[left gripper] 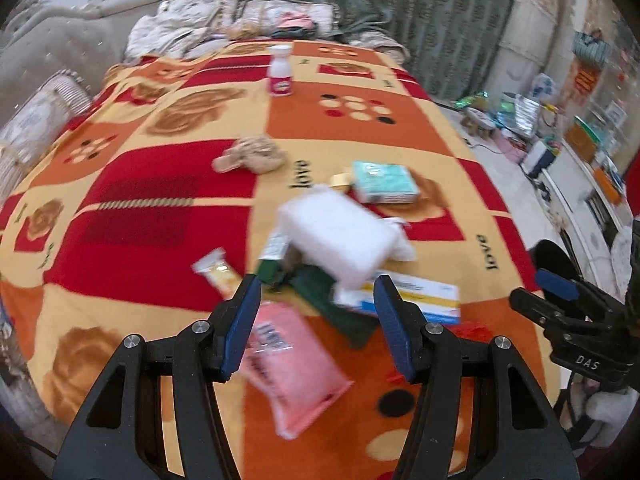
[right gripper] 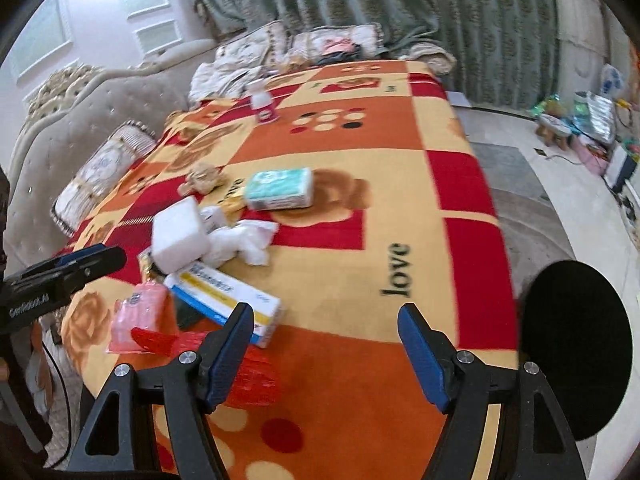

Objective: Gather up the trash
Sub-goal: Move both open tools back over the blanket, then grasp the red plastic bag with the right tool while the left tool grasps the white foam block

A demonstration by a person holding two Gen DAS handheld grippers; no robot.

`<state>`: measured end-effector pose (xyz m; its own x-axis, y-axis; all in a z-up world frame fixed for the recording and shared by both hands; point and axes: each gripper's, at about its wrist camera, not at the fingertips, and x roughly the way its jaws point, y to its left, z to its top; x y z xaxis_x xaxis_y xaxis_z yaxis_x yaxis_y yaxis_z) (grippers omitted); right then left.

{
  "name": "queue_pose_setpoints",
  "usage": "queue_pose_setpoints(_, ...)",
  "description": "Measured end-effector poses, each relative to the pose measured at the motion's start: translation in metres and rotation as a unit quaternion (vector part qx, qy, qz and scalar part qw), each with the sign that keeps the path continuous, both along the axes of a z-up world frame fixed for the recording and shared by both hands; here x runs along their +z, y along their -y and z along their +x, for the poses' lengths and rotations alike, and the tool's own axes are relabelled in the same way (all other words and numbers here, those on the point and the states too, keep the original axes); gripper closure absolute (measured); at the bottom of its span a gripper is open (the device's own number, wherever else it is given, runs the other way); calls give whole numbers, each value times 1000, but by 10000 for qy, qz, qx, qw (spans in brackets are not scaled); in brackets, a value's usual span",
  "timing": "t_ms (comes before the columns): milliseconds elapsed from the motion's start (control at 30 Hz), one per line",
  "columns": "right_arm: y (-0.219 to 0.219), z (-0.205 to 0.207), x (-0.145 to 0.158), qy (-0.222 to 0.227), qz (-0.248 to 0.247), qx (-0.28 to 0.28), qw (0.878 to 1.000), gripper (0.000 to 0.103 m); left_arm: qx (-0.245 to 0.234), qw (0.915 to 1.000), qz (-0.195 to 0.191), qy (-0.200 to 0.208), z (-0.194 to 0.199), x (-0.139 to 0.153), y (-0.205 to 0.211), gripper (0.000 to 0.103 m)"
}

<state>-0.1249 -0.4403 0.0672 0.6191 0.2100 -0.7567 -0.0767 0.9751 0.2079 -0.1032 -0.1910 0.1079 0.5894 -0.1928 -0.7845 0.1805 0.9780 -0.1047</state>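
Across the bed, the blanket (left gripper: 168, 184) fills most of what I see, patterned in orange, red and cream. Near its front edge lies the trash heap: a white foam block (left gripper: 340, 236) sits on top, tilted, resting on a white-and-yellow box (left gripper: 420, 300) and a dark green wrapper (left gripper: 332, 304). A pink packet (left gripper: 296, 368) lies just in front, closest to the front edge, and a red plastic bag (right gripper: 224, 352) lies beside the box. Crumpled white tissue (right gripper: 244, 240) touches the foam block on the right. Toward the middle of the blanket a teal tissue pack (left gripper: 384, 182) lies flat, with a beige crumpled wad (left gripper: 252, 154) to its left. A small yellow snack wrapper (left gripper: 218, 272) lies left of the heap. Far off, near the back edge, a white bottle (left gripper: 280, 72) stands upright.

My left gripper (left gripper: 316, 316) hovers above the heap, jaws spread wide, gripping nothing. My right gripper (right gripper: 326, 350) hangs over the front edge, also spread wide and empty, its left finger (right gripper: 228, 356) in front of the red bag; I cannot tell if it touches.
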Motion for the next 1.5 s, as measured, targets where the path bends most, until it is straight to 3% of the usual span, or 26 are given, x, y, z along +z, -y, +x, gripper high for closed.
queue_pose_setpoints(300,-27,8,-3,-77,24,408,9991,30,341,9983,-386,-266,14,-5,-31,46)
queue_pose_setpoints(667,-54,-7,-16,-207,64,1083,9939,29,289,9940,-807,-685,58,-14,2,46)
queue_pose_setpoints(967,-73,-12,-45,-189,16,1405,9899,30,440,9942,-653,-734,75,-36,23,46)
queue_pose_setpoints(1000,-72,-12,-46,-159,81,1401,9900,30,454,9944,-656,-689,75,-36,24,46)
queue_pose_setpoints(1067,-71,-13,-48,-181,243,1437,9892,48,410,9947,-682,-653,76,-36,26,48)
queue_pose_setpoints(1233,-72,-20,-43,-171,336,1527,9876,64,340,9932,-942,-601,70,-31,21,69)
queue_pose_setpoints(1500,-35,-36,-6,188,904,1267,9876,67,-51,9936,-1113,-192,47,17,25,71)
